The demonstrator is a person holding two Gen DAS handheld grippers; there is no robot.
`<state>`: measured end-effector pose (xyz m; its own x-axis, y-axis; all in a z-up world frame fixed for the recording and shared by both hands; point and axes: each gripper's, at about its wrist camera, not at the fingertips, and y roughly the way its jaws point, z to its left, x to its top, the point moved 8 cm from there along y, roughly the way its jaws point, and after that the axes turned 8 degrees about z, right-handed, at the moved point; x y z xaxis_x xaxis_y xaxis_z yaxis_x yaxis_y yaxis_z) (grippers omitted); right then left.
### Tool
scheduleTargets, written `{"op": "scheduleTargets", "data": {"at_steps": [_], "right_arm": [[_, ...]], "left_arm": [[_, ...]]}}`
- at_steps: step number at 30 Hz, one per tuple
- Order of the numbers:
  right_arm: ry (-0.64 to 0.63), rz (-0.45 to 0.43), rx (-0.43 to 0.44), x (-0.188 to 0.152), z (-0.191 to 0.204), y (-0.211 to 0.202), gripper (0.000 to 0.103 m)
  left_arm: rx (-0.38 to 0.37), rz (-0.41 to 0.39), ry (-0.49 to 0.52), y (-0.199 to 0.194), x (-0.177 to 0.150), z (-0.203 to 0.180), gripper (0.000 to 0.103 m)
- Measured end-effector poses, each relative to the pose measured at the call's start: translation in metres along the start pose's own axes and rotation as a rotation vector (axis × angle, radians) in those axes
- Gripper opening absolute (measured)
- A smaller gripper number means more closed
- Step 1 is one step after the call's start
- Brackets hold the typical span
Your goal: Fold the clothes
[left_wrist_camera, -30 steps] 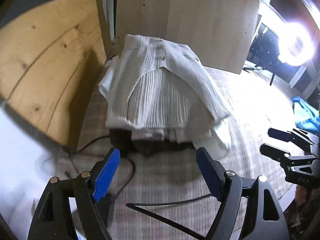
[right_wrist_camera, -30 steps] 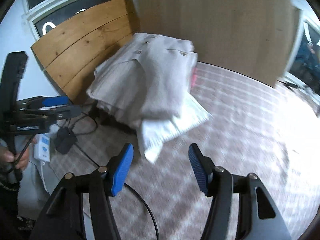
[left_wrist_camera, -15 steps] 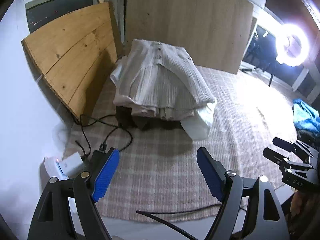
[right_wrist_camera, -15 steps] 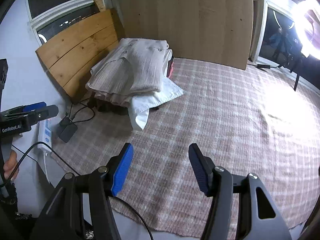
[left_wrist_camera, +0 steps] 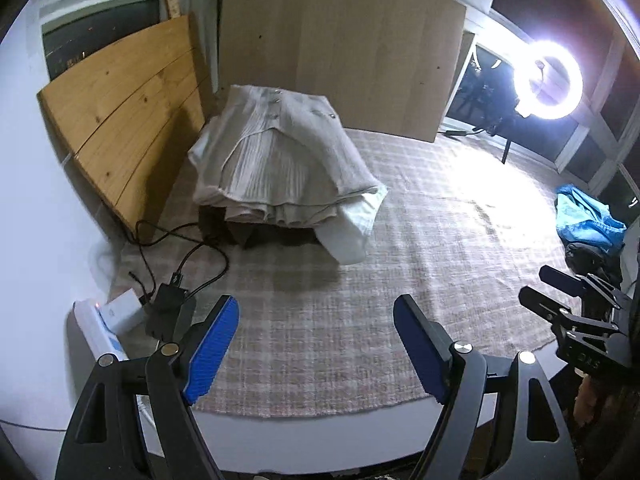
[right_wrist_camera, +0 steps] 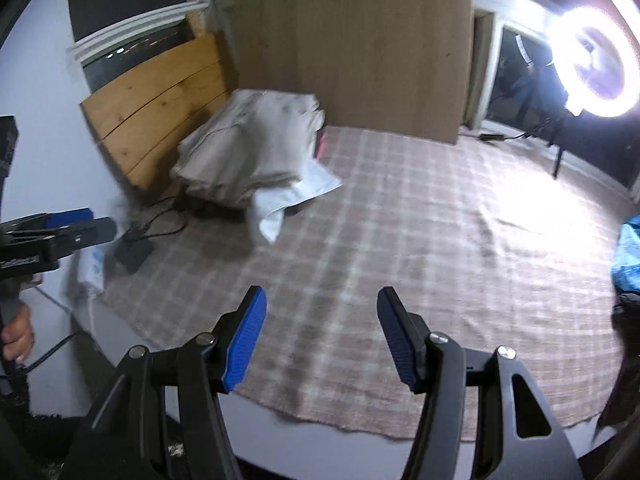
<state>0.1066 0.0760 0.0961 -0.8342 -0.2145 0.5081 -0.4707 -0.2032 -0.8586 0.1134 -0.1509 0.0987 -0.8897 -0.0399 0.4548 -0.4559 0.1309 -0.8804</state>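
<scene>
Left wrist view shows my left gripper (left_wrist_camera: pixel 316 340) with jaws spread wide and nothing between them, poised above the checked rug (left_wrist_camera: pixel 420 240). My right gripper (right_wrist_camera: pixel 320 334) likewise stands parted and empty over the same rug; that view is somewhat blurred.

Risks noted. The stack of folded clothes (left_wrist_camera: pixel 280 160) overhangs whatever dark support sits beneath it, and a white garment (left_wrist_camera: pixel 352 224) near the bottom droops off the near right corner toward the rug. In my judgement, a careless nudge or a pull on that hanging corner could drag the whole stack askew or off its support. Black cables (left_wrist_camera: pixel 188 248) and an adapter (left_wrist_camera: pixel 166 300) lie on the rug just left of the stack, beside a white power strip (left_wrist_camera: pixel 96 328); a low approach from that side could snag them. The ring light (left_wrist_camera: pixel 548 80) throws strong glare across the right of the rug, which could hide fabric edges.

Position. The stack sits at the far side of the rug, against the pine board (left_wrist_camera: pixel 120 128) and the tall panel (left_wrist_camera: pixel 340 48), well apart from both tools and ahead of them. A blue item (left_wrist_camera: pixel 588 220) lies at the right edge; I cannot tell whether it is clothing still to be folded.
</scene>
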Motion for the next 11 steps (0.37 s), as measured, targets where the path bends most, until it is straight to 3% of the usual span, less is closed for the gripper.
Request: {"op": "scheduleTargets", "data": {"at_steps": [11], "right_arm": [[0.011, 0.044, -0.007, -0.007, -0.001, 0.015, 0.057]], "left_arm": [[0.024, -0.021, -0.035, 0.002, 0.001, 0.004, 0.079]]}}
